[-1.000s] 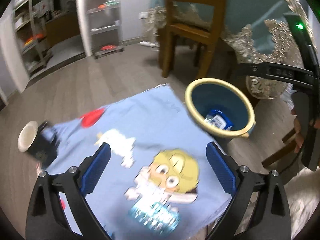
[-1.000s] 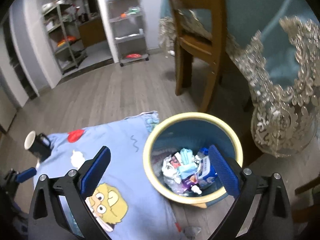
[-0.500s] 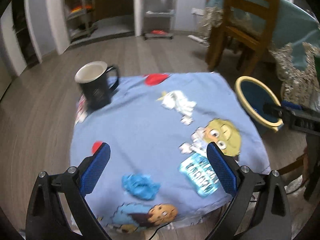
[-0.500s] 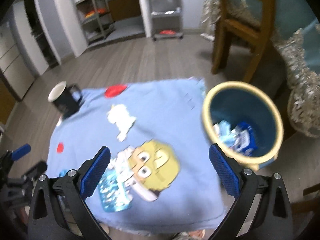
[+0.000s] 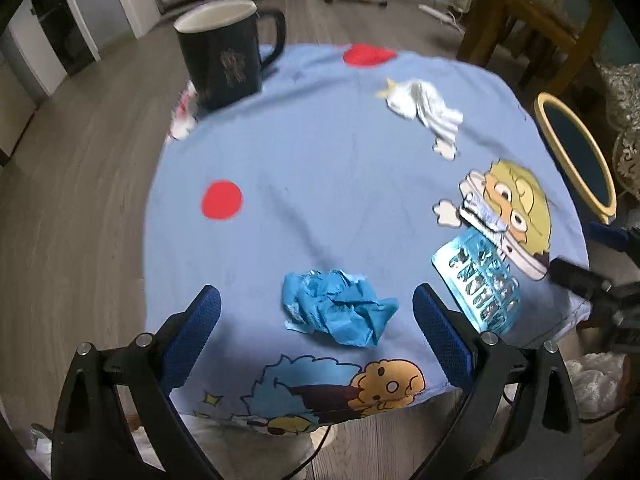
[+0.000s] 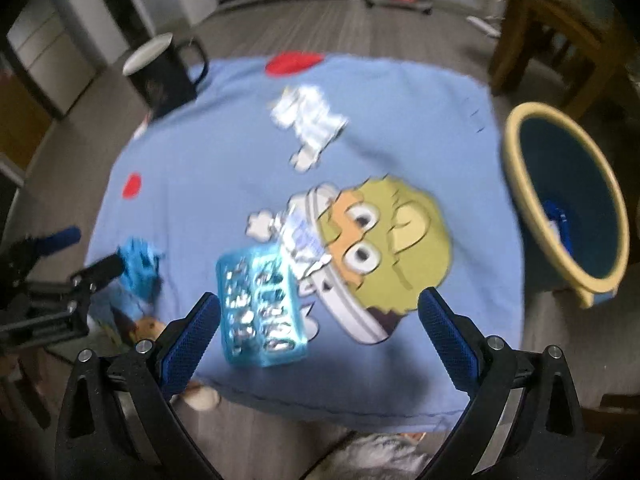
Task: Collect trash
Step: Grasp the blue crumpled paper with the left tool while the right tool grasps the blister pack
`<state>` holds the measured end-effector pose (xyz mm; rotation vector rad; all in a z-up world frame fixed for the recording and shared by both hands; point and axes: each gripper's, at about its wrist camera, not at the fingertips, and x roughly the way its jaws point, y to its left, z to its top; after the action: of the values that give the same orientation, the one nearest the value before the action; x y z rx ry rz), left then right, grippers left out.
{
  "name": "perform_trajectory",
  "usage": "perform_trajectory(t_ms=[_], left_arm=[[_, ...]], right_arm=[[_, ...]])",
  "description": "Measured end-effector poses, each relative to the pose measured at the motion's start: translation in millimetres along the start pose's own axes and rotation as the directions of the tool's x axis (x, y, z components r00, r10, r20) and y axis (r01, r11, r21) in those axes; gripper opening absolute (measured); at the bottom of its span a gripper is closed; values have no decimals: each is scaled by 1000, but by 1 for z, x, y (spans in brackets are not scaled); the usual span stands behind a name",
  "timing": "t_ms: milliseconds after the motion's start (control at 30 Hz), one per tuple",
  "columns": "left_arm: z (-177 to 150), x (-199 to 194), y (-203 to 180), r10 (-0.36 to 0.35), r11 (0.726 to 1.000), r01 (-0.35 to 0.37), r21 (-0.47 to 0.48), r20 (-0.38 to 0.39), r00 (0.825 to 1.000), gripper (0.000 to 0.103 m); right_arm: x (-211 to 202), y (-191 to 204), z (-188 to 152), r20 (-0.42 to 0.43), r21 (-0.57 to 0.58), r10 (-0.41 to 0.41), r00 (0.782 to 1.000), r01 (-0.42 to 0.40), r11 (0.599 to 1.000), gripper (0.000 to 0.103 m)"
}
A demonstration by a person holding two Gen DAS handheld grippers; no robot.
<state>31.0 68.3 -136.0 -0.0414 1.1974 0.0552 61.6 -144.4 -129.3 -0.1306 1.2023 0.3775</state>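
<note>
A crumpled blue paper wad lies on the cartoon-print blue cloth, right in front of my open left gripper, between its fingers. A blue blister pack lies in front of my open right gripper, nearer its left finger; it also shows in the left wrist view. A white crumpled wrapper lies farther back. The yellow-rimmed blue bin stands off the table's right side with trash inside.
A dark mug with a white inside stands at the table's far left corner. A wooden chair and a lace-edged table stand behind the bin. Wood floor surrounds the small table.
Both grippers have swung away from the bin and moved in low over the table. The blue wad now sits between the left fingers, the blister pack close before the right gripper.
</note>
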Motion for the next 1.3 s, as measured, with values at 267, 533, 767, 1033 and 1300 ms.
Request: perform_trajectory(t_ms=[267,533,767,1033,1300], left_arm=[[-4,29,-5,-45,999,48,26,-112,993,51],[-3,28,-3,-36,999,39,29,-98,995,38],[3,16,-9,-41,998,44,54,-54,998,26],[3,8,-14,-50,996,52,69,-36,998,22],[5,-2,-15,-82,993,81,83,9,997,21]], right_arm=[[39,22,-9,-134,-69,65,989,-75,995,98],[66,42,-9,-185,-181,-48,982,14,983,96],[63,50,-10,-185,-172,2,983,-35,985,59],[47,40,-5,-153,-85,86,984,-100,991,34],[16,39,-2,-96,-78,189,977,-196,977,11]])
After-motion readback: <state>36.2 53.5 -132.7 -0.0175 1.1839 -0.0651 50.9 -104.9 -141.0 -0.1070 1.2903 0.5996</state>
